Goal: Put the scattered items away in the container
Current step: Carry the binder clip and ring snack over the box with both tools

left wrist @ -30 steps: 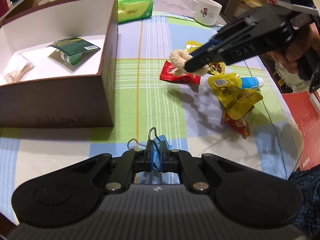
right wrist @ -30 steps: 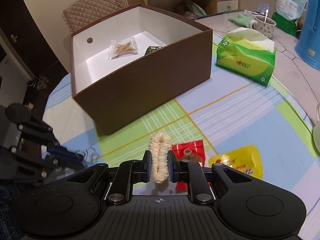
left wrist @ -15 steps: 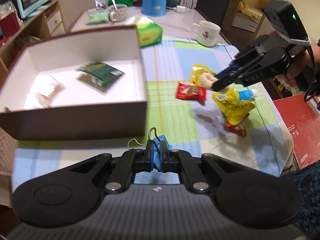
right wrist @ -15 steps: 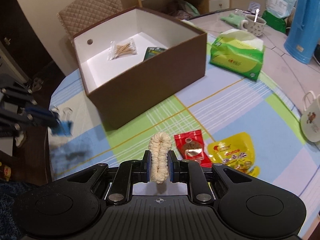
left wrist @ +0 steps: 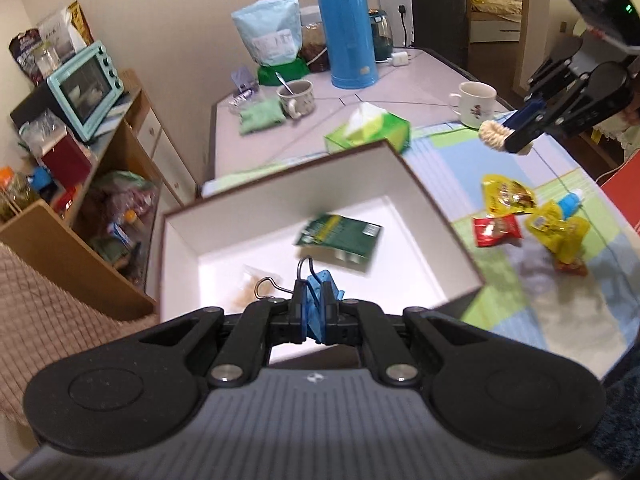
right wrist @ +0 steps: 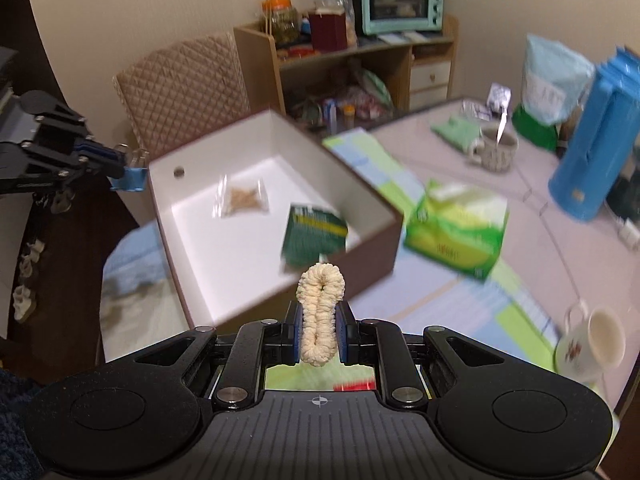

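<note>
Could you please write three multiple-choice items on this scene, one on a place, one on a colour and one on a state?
1. Where does the green packet lie?
A. Inside the box
B. On the tablecloth
C. On the shelf

2. What colour is the binder clip that the left gripper holds?
A. Red
B. Blue
C. Yellow

3. How is the right gripper?
A. Open and bare
B. Open over the mug
C. Shut on the cream scrunchie

Answers: 1 A, it rests on the box's white floor; 2 B, blue shows between the pads; 3 C, both pads pinch the scrunchie.
</note>
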The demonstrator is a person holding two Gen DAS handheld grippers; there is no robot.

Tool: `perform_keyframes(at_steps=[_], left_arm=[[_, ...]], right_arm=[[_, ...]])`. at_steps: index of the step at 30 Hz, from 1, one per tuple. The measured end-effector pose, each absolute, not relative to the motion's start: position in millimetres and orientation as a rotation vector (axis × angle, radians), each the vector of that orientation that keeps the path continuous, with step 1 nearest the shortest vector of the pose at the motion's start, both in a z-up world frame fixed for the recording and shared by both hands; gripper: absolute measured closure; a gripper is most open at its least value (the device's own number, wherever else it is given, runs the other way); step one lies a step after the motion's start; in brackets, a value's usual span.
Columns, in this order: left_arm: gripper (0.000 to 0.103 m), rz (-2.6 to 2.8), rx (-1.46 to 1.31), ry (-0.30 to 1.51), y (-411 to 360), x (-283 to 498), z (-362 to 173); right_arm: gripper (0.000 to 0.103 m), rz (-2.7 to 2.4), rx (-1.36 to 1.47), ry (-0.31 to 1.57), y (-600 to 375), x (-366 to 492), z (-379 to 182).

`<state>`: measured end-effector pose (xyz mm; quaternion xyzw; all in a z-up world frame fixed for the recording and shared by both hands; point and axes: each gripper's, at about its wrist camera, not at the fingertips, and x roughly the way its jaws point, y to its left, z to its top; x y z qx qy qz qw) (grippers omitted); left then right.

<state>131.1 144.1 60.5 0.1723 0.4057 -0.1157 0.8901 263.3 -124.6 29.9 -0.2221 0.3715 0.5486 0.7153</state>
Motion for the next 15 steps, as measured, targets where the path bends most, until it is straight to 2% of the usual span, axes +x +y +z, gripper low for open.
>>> perform_keyframes(at_steps=[7,15], left_arm=[[0.100,-0.355,0.414,0.862,168.2,171.0,53.6],[0.100,-0.523,0.529,0.935,171.6,201.0,19.1]], right_arm=[[0.087,1.263,-0.507,0.840,-67.5,255.5,36.4],[0.087,1.297,-0.598,0.931,-8.5,242.2,3.1]])
